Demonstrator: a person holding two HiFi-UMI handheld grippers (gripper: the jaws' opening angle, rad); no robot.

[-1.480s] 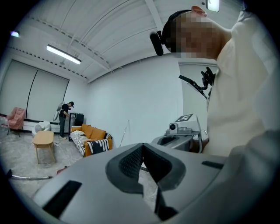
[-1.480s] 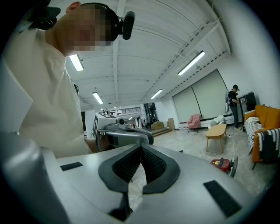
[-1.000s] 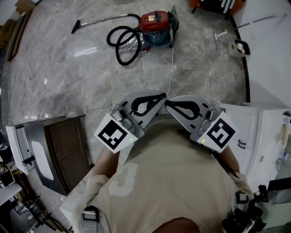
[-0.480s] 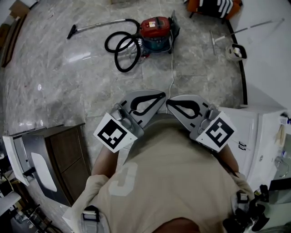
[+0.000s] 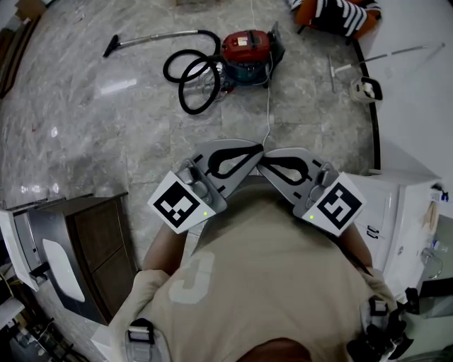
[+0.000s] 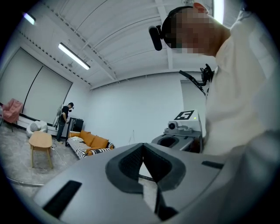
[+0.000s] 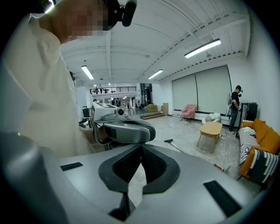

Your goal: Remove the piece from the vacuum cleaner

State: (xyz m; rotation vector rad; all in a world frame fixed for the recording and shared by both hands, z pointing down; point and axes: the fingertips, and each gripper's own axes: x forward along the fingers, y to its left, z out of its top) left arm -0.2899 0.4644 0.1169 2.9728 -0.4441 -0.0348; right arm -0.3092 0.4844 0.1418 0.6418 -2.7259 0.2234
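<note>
The red and teal vacuum cleaner (image 5: 246, 49) stands on the marble floor far ahead. Its black hose (image 5: 190, 76) lies coiled to its left, and the wand ends in a nozzle (image 5: 112, 47). My left gripper (image 5: 255, 150) and right gripper (image 5: 262, 161) are held close to the person's chest, tips nearly touching each other. Both are shut with nothing between the pads. The left gripper (image 6: 142, 146) faces the right one (image 6: 179, 130) in the left gripper view. The right gripper view has the right gripper (image 7: 141, 146), the left one (image 7: 127, 131) and the nozzle (image 7: 168, 141).
A white cord (image 5: 267, 113) runs across the floor from the vacuum toward me. A dark cabinet (image 5: 95, 240) stands at my left and a white unit (image 5: 396, 205) at my right. A long-handled dustpan (image 5: 367, 86) and a striped orange sofa (image 5: 333, 13) lie far right.
The vacuum cleaner and floor have slid slightly down in the head view, so they look a little nearer. Both grippers stay shut in front of the chest.
</note>
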